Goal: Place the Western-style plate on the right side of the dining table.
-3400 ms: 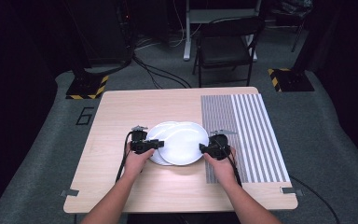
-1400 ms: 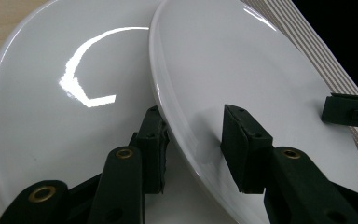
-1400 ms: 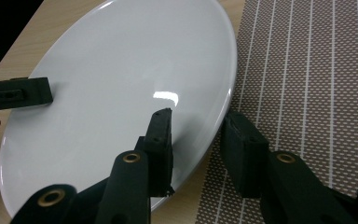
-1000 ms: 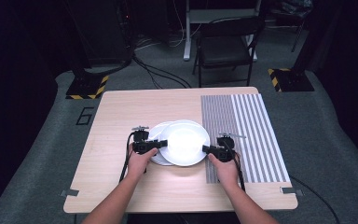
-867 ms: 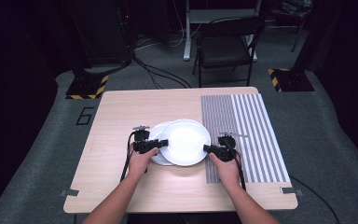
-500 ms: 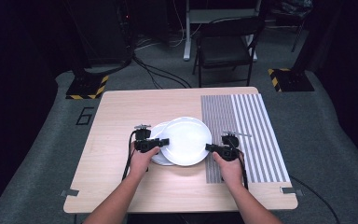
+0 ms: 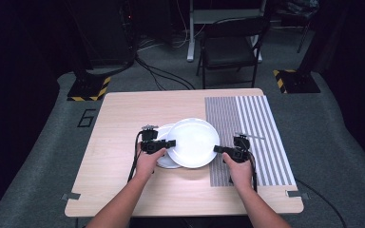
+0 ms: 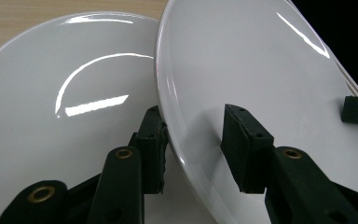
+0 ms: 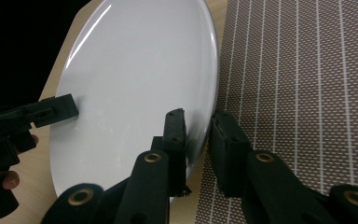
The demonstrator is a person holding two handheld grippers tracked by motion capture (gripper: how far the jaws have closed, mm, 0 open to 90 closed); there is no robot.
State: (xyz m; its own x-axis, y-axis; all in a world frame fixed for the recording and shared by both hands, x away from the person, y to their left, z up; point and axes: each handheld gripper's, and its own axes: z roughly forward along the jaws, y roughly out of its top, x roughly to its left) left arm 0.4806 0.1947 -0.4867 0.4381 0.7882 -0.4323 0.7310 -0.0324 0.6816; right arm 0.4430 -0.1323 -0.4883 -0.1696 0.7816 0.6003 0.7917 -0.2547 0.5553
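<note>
Two white plates sit in the middle of the wooden table (image 7: 119, 128). The upper plate (image 7: 192, 142) overlaps the lower plate (image 7: 164, 163) and hangs tilted above it, as the left gripper view shows, upper plate (image 8: 261, 70) over lower plate (image 8: 74, 93). My left gripper (image 7: 172, 142) (image 8: 196, 116) straddles the upper plate's left rim, one jaw under it and one on top. My right gripper (image 7: 216, 149) (image 9: 200, 116) pinches the opposite rim of that plate (image 9: 140, 79), just over the edge of the striped mat (image 9: 307, 70).
The brown-and-white striped mat (image 7: 252, 137) covers the table's right part. A black folding chair (image 7: 228, 47) stands beyond the far edge, with cables on the grey floor. Bare wood lies to the left and front of the plates.
Both grippers and the upper plate between them have shifted a little to the right, toward the striped mat. The lower plate has stayed in place.
</note>
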